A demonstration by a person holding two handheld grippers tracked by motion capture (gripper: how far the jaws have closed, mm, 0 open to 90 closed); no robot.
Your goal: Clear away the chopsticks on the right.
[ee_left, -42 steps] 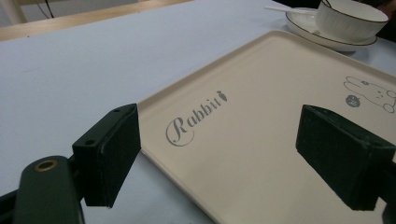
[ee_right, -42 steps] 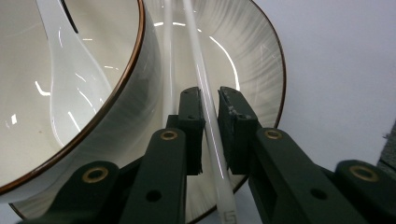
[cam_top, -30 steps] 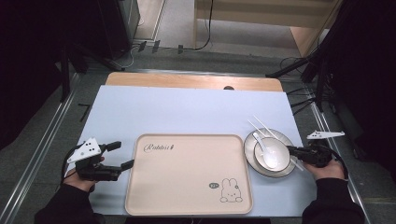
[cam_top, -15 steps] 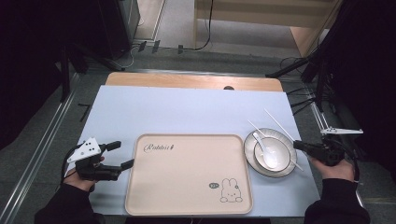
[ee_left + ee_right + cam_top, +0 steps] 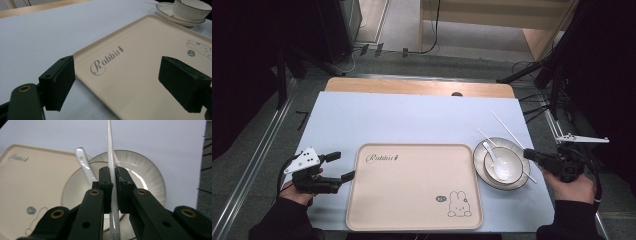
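Observation:
A beige rabbit tray lies at the front middle of the pale blue mat. Right of it, a white plate holds a bowl with a white spoon in it. My right gripper sits just off the plate's right rim, shut on a white chopstick that points away to the far left. In the right gripper view the chopstick runs between the closed jaws above the plate. A second chopstick lies across the plate. My left gripper stands open at the tray's left edge.
The mat's far half is bare, with a wooden table strip behind it. Black stands and cables crowd the floor at the far right. The bowl and plate show far off in the left gripper view.
My right gripper has drawn back to the right off the plate, taking one chopstick with it. The left gripper has stayed put.

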